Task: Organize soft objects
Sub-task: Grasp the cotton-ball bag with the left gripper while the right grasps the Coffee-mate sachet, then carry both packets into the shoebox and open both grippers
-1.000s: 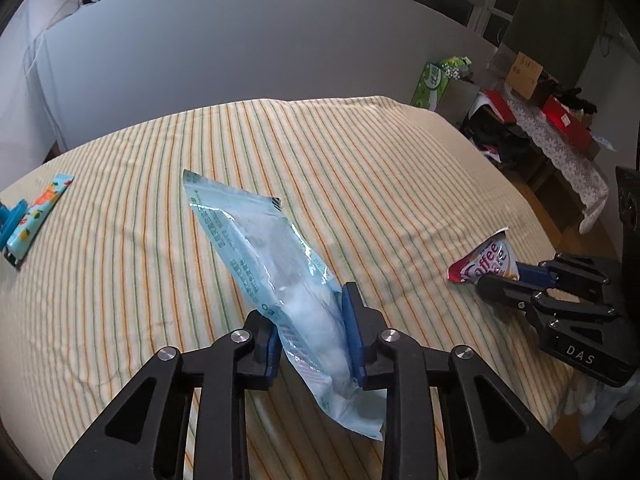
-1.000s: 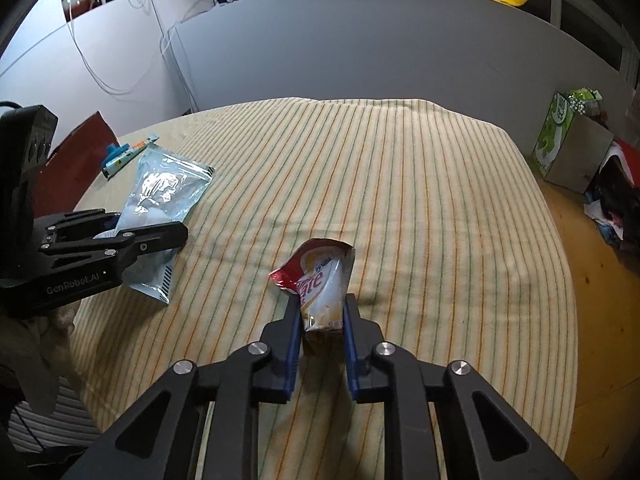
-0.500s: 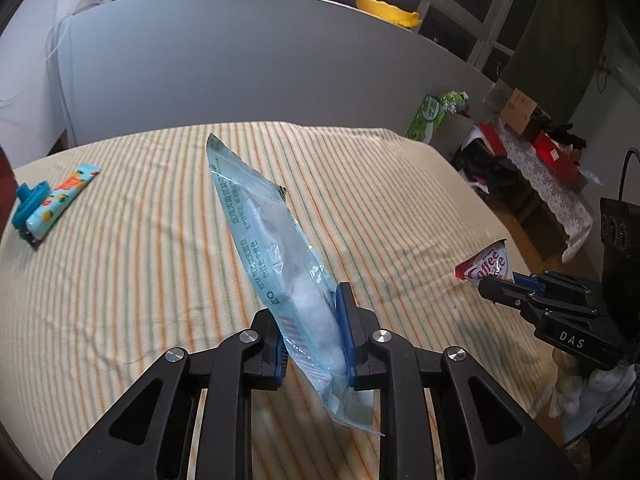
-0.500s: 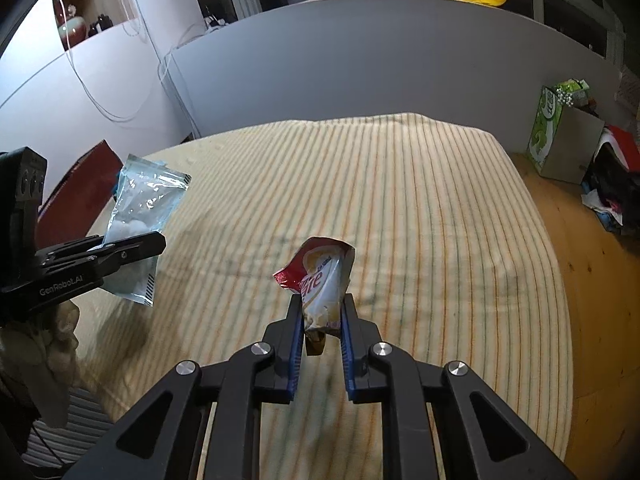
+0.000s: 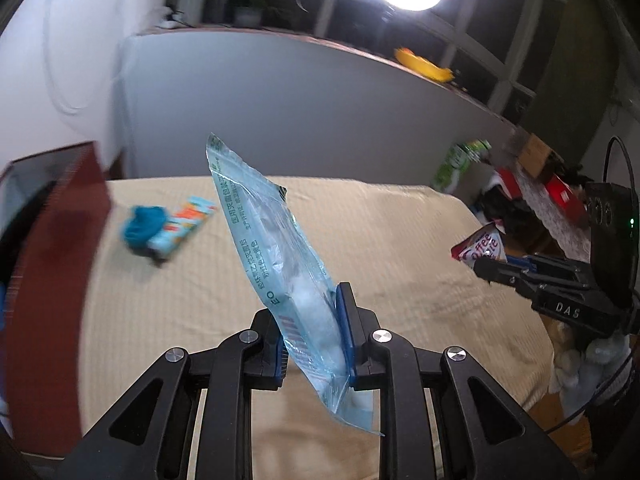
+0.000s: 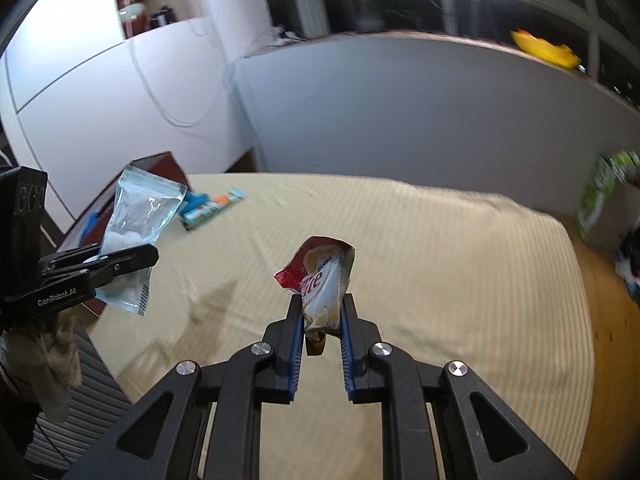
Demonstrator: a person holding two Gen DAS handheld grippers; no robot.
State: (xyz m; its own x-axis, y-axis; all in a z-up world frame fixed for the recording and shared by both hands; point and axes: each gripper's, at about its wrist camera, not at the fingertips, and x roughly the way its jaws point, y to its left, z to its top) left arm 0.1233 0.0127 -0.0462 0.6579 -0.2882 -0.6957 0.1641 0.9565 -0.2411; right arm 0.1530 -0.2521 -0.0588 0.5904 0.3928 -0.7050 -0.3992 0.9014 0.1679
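Left gripper (image 5: 314,334) pinches clear blue cotton bag (image 5: 276,248), tilted toward 11 o'clock; right gripper (image 6: 320,320) pinches creamer packet (image 6: 324,276), both above striped bed (image 6: 440,260).

- "DAS" is showing in white on the right tongs (image 5: 486,261) body.
- "GenRobot.AI" is showing on the left tongs (image 6: 154,256) body.
- "offee" is reading on the creamer sachet (image 5: 482,245).
- "EO" is showing on the blue pouch (image 5: 276,256).
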